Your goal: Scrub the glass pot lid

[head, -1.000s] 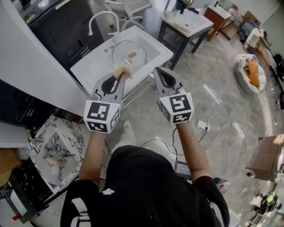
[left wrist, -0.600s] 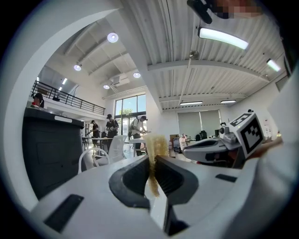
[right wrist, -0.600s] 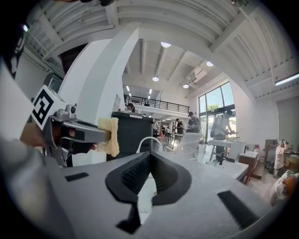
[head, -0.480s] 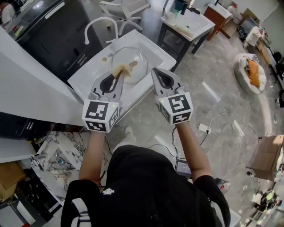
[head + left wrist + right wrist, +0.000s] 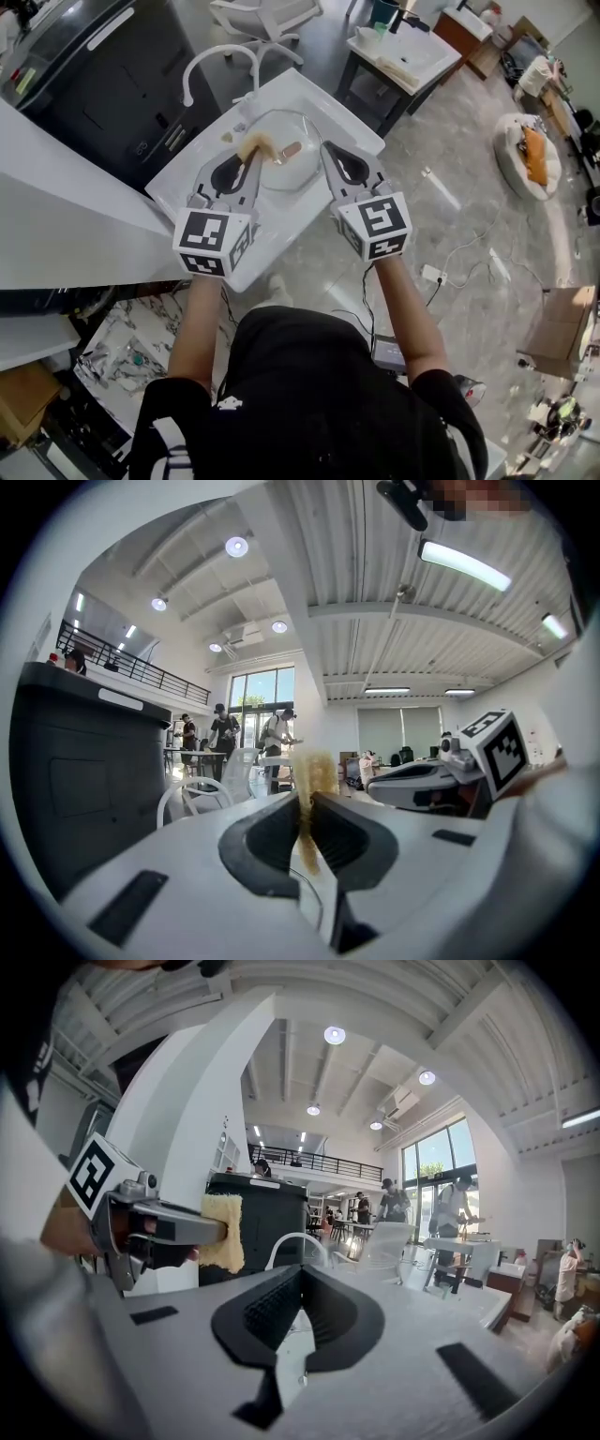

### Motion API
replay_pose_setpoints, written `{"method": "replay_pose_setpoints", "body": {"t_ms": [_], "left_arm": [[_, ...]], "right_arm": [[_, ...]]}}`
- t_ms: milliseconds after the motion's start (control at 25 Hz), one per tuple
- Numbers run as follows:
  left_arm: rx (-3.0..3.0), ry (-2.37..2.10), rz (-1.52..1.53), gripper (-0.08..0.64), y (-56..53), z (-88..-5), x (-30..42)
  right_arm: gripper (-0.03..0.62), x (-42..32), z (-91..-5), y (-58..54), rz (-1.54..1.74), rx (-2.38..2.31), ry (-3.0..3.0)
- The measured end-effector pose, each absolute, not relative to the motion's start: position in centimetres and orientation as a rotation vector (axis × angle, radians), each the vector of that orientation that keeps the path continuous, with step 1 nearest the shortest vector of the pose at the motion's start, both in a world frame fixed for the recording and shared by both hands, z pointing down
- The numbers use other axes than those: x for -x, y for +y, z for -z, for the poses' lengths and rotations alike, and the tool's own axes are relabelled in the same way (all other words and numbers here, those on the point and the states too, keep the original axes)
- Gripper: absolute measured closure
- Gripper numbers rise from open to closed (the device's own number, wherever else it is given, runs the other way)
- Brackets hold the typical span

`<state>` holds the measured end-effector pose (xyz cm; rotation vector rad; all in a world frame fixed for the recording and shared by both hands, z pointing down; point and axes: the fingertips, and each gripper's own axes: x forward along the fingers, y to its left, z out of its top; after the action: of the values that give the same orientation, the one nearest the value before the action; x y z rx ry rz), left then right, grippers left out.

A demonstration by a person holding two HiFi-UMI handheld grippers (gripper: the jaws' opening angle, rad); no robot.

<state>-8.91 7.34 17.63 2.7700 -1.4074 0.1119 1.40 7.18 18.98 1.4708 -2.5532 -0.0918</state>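
Observation:
The glass pot lid [image 5: 292, 165] lies in the white sink [image 5: 211, 173], its brown knob facing up. My left gripper [image 5: 252, 156] is shut on a yellow sponge [image 5: 255, 143] and hovers over the lid's left edge. In the left gripper view the sponge [image 5: 314, 769] sticks up between the closed jaws. My right gripper [image 5: 327, 150] is shut with nothing in it, just past the lid's right edge. Its own view shows the jaws [image 5: 300, 1274] pressed together, with the sponge [image 5: 223, 1232] off to the left.
A white curved faucet [image 5: 216, 58] rises at the sink's back. A dark cabinet [image 5: 94, 80] stands to the left, a white table [image 5: 408, 52] and a chair [image 5: 267, 14] beyond. Cables [image 5: 450, 253] lie on the floor at right. People stand far off by the windows.
Both grippers have moved forward together toward the sink. Their tips now sit over the basin at the lid's two sides; before, they were short of its front edge.

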Motion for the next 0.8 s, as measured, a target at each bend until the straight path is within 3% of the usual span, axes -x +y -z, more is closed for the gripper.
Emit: {"method": "replay_pose_setpoints", "body": {"t_ms": [800], "left_arm": [[-2.719, -1.358, -0.125, 0.537, 0.7, -21.4, 11.1]], "right_arm": [[0.594, 0.3, -23.7, 0.8, -0.011, -1.425, -2.500]]}}
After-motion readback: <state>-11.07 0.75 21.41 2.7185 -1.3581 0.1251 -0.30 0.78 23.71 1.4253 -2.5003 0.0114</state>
